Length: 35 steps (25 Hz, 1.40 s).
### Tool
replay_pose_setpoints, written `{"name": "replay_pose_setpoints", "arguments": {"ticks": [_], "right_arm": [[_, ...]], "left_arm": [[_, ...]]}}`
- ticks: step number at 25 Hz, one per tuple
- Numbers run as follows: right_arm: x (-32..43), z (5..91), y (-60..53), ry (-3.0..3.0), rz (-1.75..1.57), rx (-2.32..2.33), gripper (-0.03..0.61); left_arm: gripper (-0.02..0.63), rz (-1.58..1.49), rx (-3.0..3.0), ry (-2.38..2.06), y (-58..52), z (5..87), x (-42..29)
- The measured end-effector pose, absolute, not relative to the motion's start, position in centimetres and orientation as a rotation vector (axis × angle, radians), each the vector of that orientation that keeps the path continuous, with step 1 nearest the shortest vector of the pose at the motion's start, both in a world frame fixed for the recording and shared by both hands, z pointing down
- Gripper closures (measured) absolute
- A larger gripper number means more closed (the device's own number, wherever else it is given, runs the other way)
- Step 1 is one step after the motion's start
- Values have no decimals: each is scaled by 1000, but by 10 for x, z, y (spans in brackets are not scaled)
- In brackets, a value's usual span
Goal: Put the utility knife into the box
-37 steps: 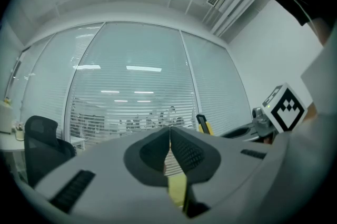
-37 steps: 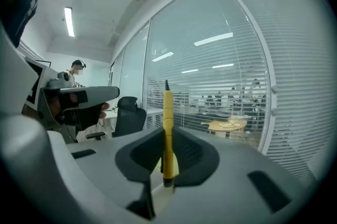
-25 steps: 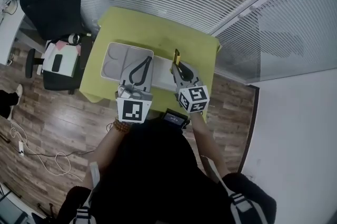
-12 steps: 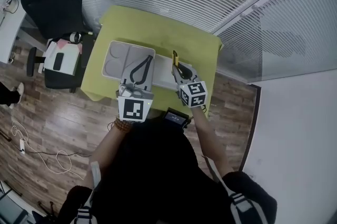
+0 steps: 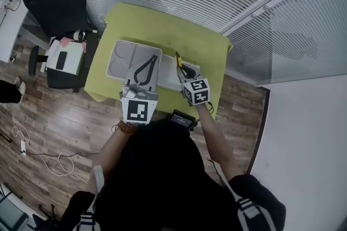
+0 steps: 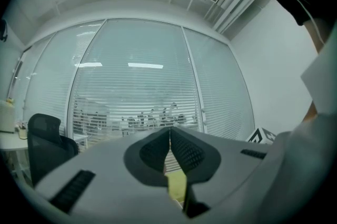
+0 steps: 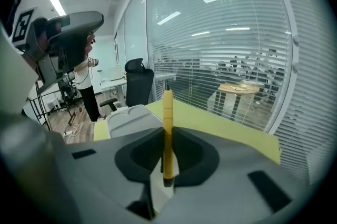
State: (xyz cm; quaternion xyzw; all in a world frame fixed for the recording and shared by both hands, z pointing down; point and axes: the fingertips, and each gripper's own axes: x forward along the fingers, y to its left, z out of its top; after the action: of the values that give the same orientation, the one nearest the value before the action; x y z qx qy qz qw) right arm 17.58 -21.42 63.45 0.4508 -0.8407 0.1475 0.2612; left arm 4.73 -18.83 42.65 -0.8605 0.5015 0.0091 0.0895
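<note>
A yellow utility knife (image 5: 178,59) stands upright between the jaws of my right gripper (image 5: 182,68), which is shut on it above the right half of the green table (image 5: 162,32). In the right gripper view the knife (image 7: 167,107) pokes up past the pads of that gripper (image 7: 166,140). The grey box (image 5: 126,55), with moulded compartments, lies open on the table's left half and appears again as the box (image 7: 131,114) to the knife's left. My left gripper (image 5: 146,70) hovers over the box's right part. Its jaws (image 6: 169,133) are shut with nothing in them.
A white piece (image 5: 169,75) lies between the two grippers. A small black device (image 5: 180,120) sits at the table's near edge. A black office chair (image 5: 54,2) and a seat with items (image 5: 64,60) stand left of the table. Glass walls with blinds run behind. A person (image 7: 85,86) stands far left.
My right gripper has carried the knife a little forward and left, closer to the box. The left gripper has stayed where it was.
</note>
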Motion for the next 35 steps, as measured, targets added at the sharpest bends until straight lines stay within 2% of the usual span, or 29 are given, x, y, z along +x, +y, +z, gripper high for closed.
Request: {"name": "replay_pose_setpoints", "arguments": {"ticks": [35], "right_arm": [[188,770,-225,-1949,654,989,535]], "left_arm": [[600,-22,-2576,1566,-220,449,33]]}}
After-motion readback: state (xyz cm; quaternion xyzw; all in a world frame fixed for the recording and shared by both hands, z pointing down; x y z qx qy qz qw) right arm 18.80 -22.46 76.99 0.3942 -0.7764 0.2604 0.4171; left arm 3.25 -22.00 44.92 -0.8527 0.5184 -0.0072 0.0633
